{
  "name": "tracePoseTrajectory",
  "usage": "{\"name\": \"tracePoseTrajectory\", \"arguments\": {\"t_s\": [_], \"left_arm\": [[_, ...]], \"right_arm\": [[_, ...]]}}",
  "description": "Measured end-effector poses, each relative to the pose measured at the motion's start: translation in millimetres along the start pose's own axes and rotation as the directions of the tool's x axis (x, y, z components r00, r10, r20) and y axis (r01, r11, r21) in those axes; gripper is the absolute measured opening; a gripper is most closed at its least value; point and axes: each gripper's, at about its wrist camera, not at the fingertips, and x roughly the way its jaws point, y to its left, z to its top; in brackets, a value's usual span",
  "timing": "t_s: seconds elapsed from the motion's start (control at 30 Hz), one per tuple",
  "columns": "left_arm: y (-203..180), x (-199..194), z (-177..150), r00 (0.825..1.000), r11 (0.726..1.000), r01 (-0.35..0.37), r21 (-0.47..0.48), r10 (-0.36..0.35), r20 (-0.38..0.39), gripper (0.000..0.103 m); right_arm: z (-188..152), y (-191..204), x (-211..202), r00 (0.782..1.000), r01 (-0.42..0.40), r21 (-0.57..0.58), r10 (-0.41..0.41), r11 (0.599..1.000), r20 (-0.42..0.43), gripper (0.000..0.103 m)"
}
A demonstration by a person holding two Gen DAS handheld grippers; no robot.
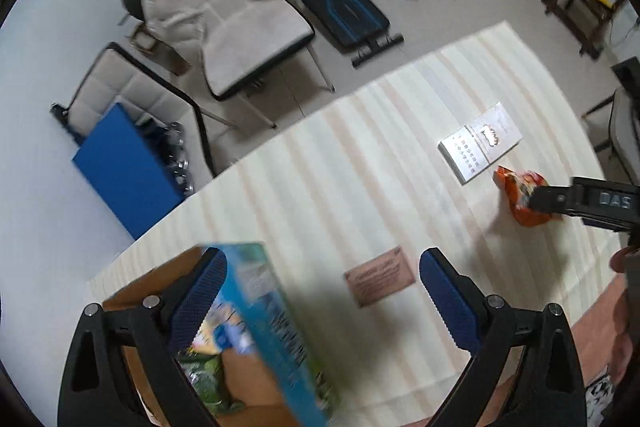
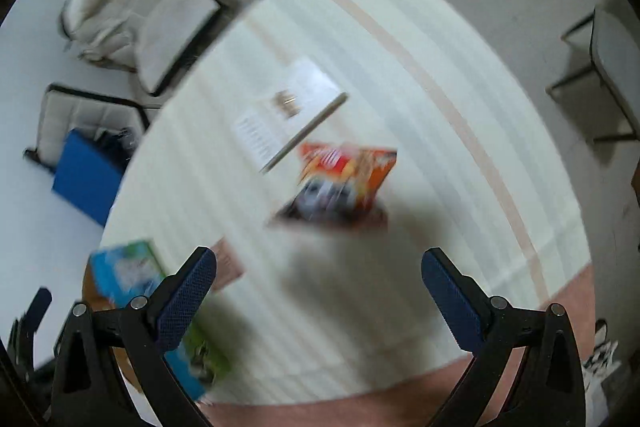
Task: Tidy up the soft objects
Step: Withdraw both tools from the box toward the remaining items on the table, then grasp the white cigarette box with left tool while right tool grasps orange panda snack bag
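My left gripper (image 1: 316, 303) is open above the near left end of the striped table (image 1: 340, 167). A blue and green packet (image 1: 272, 327) lies blurred between its fingers, over an open cardboard box (image 1: 160, 291) with green packets inside. An orange snack bag (image 1: 520, 197) lies on the table at the right, with my right gripper's black body beside it. In the right wrist view my right gripper (image 2: 318, 299) is open and empty, with the orange snack bag (image 2: 348, 175) ahead of it on the table (image 2: 400, 67). The blue packet (image 2: 132, 275) shows at lower left.
A white flat box (image 1: 480, 143) lies on the table beyond the orange bag, and shows in the right wrist view (image 2: 292, 111). A small brown card (image 1: 380, 279) lies near me. Chairs (image 1: 256, 39), a blue box (image 1: 124, 167) and a weight bench (image 1: 340, 3) stand beyond the table.
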Motion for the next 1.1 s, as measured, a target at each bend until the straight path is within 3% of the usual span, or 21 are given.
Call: {"name": "tracePoseTrajectory", "arguments": {"t_s": [0.1, 0.17, 0.2, 0.33, 0.4, 0.53, 0.63, 0.73, 0.87, 1.0, 1.1], "left_arm": [[-21, 28, 24, 0.999, 0.998, -0.032, 0.058, 0.034, -0.037, 0.099], [-31, 38, 33, 0.998, 0.995, -0.035, 0.092, 0.04, -0.045, 0.099], [-37, 42, 39, 0.998, 0.993, -0.032, 0.11, 0.038, -0.048, 0.099], [-67, 53, 61, 0.999, 0.977, 0.029, 0.213, -0.018, -0.051, 0.099], [-87, 61, 71, 0.996, 0.955, 0.072, 0.287, -0.052, -0.075, 0.099], [-139, 87, 87, 0.982, 0.884, 0.15, 0.443, -0.083, -0.168, 0.099], [-166, 109, 94, 0.969, 0.859, 0.18, 0.48, -0.072, -0.235, 0.099], [-184, 128, 99, 0.949, 0.854, 0.231, 0.465, -0.092, -0.303, 0.099], [-192, 137, 98, 0.926, 0.86, 0.287, 0.423, -0.136, -0.352, 0.078], [-190, 127, 98, 0.929, 0.873, 0.293, 0.39, -0.164, -0.332, 0.06], [-195, 120, 94, 0.936, 0.882, 0.282, 0.378, -0.167, -0.31, 0.058]], "right_arm": [[27, -9, 45, 0.994, -0.007, 0.048, 0.012, 0.999, -0.106, 0.095], [29, -10, 65, 0.987, -0.006, 0.039, 0.012, 0.999, -0.161, 0.07], [28, -10, 71, 0.985, 0.005, 0.025, 0.0, 1.0, -0.171, 0.063], [22, -25, 57, 0.995, -0.006, -0.003, 0.006, 1.0, -0.096, 0.062], [17, -40, 49, 0.996, -0.014, 0.003, 0.014, 1.0, -0.083, 0.062], [22, -65, 38, 0.998, -0.005, 0.017, 0.006, 1.0, -0.067, 0.062], [30, -79, 31, 0.998, 0.003, 0.031, -0.001, 1.0, -0.057, 0.062], [32, -87, 27, 0.999, 0.011, 0.04, -0.009, 0.999, -0.045, 0.062], [33, -96, 23, 0.999, 0.007, 0.058, -0.004, 0.998, -0.037, 0.062], [35, -93, 23, 0.999, 0.01, 0.053, -0.008, 0.999, -0.031, 0.062], [38, -92, 24, 0.999, 0.014, 0.048, -0.012, 0.999, -0.031, 0.062]]}}
